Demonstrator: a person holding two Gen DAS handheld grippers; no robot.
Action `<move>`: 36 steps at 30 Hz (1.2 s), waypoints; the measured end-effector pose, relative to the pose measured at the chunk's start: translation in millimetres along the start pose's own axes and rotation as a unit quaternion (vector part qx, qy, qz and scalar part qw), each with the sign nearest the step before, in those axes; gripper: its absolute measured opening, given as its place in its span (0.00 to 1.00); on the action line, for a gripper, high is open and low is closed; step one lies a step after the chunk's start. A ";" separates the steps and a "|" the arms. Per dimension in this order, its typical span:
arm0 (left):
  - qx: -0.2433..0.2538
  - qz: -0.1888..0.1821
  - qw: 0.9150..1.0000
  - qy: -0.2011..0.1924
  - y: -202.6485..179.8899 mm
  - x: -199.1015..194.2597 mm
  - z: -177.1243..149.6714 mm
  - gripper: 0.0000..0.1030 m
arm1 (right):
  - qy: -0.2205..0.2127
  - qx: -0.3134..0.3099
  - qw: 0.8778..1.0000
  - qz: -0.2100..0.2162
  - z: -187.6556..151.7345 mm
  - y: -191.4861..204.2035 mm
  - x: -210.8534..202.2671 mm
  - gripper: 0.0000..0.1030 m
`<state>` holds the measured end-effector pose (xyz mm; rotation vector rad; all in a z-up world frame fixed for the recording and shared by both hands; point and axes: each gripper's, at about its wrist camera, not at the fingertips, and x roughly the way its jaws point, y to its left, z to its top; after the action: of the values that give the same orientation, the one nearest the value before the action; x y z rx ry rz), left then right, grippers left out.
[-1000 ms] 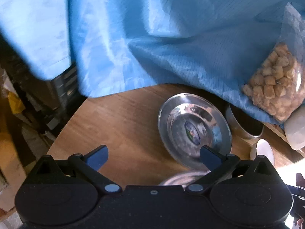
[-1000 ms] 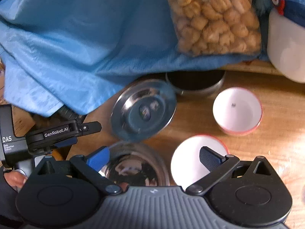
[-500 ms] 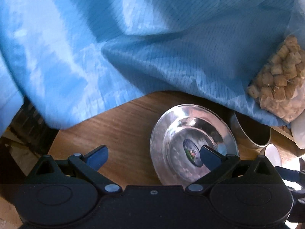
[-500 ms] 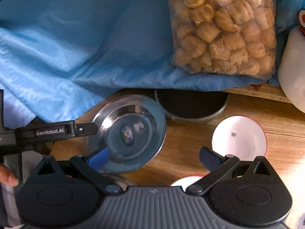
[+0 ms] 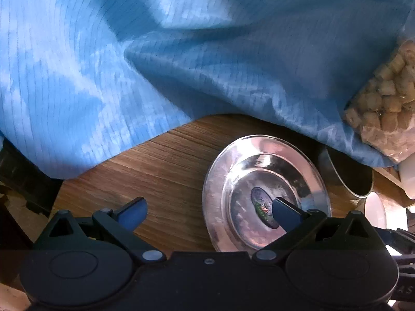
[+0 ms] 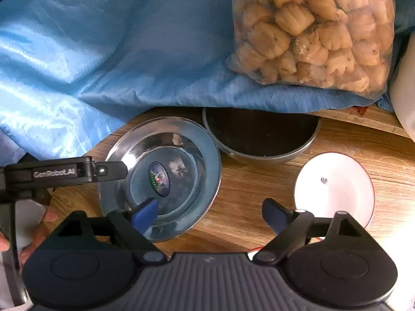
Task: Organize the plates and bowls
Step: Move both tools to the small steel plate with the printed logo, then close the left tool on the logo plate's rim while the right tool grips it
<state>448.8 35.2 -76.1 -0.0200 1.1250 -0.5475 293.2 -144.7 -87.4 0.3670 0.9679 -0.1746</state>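
Note:
A shiny steel plate [image 5: 264,194] [image 6: 166,176] with an oval sticker in its middle lies on the wooden table. My left gripper [image 5: 207,210] is open over the plate's left edge, its right finger above the plate's centre. My right gripper [image 6: 210,213] is open and its jaws are closing. The plate's right rim lies between them, with the left finger over the plate's inside and the right finger over bare wood. Neither pad presses on the rim. A steel bowl [image 6: 262,140] [image 5: 347,176] stands behind the plate. A white bowl with a red rim [image 6: 334,189] sits to the right.
A blue cloth [image 5: 181,64] [image 6: 103,51] drapes over the back of the table. A clear bag of biscuits [image 6: 311,26] rests on it and overhangs the steel bowl. The table's left edge [image 5: 55,199] drops to a dark floor. A hand [image 6: 39,228] holds the left tool.
Both grippers moved forward and down toward the steel plate, which looks larger now. A second steel plate and a nearer white bowl slid out of sight under the right gripper. The right jaws narrowed.

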 end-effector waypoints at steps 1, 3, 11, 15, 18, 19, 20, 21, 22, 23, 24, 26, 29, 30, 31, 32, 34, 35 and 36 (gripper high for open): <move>0.002 -0.001 1.000 -0.001 -0.6 0.4 0.2 0.99 | 0.001 0.002 1.000 -0.001 0.5 -0.4 1.2 0.84; 0.005 -0.007 1.000 -0.002 -2.1 0.5 1.4 0.99 | 0.004 0.004 1.000 0.001 2.2 -1.1 3.2 0.80; 0.010 -0.010 1.000 0.002 -7.9 2.2 2.3 0.84 | 0.013 -0.001 1.000 0.002 9.3 -1.7 15.0 0.57; 0.009 -0.014 1.000 0.002 -7.0 1.5 2.7 0.70 | 0.020 0.002 1.000 0.009 11.5 -4.4 19.5 0.33; 0.005 -0.023 1.000 0.006 -5.8 2.4 3.2 0.54 | 0.028 0.007 0.999 0.017 12.9 -7.1 22.5 0.27; 0.005 -0.025 1.000 0.005 -5.1 2.3 2.9 0.49 | 0.029 0.007 0.999 0.020 13.2 -7.9 22.9 0.25; 0.005 -0.026 1.000 0.004 -4.6 1.9 2.8 0.46 | 0.031 0.006 0.999 0.022 13.0 -8.4 23.3 0.23; 0.005 -0.028 1.000 0.002 -3.9 1.8 2.4 0.44 | 0.033 0.005 0.999 0.024 12.8 -8.7 24.2 0.20; 0.003 -0.029 1.000 0.002 -2.9 2.0 2.1 0.38 | 0.035 0.004 0.999 0.027 12.7 -9.1 25.3 0.19; 0.001 -0.031 1.000 0.002 -1.6 2.7 1.6 0.34 | 0.036 0.005 0.999 0.030 12.3 -9.6 26.0 0.19; -0.002 -0.032 0.999 0.002 -0.2 3.3 1.0 0.32 | 0.035 0.006 0.999 0.031 11.7 -9.7 25.6 0.18; -0.006 -0.029 1.000 0.000 2.6 3.7 -0.5 0.25 | 0.035 0.003 0.999 0.033 12.2 -10.1 25.7 0.18; -0.015 -0.022 1.000 -0.003 7.4 2.7 -2.0 0.16 | 0.036 0.000 0.999 0.031 13.6 -9.1 25.6 0.18; -0.017 -0.020 1.000 -0.004 8.1 1.3 -2.3 0.16 | 0.036 -0.002 0.999 0.032 14.0 -8.4 25.7 0.17; -0.017 -0.018 1.000 -0.008 8.7 -1.0 -3.0 0.16 | 0.036 -0.004 0.999 0.034 14.8 -7.2 25.3 0.17; -0.014 -0.015 1.000 -0.013 9.0 -4.3 -3.9 0.16 | 0.035 -0.005 0.999 0.036 15.7 -5.5 25.0 0.17; -0.009 -0.009 1.000 -0.024 9.4 -10.1 -4.7 0.16 | 0.033 -0.012 0.999 0.040 16.7 -1.3 24.3 0.17; -0.008 -0.006 1.000 -0.029 10.1 -13.2 -4.7 0.16 | 0.032 -0.015 0.998 0.042 17.5 0.4 24.0 0.17; -0.008 -0.004 0.999 -0.032 10.6 -15.5 -4.4 0.16 | 0.032 -0.016 0.998 0.046 18.2 1.8 24.0 0.17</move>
<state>444.5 52.2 -67.9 -0.0549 1.0672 -0.5406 321.2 -149.5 -97.6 0.3885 1.0133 -0.0641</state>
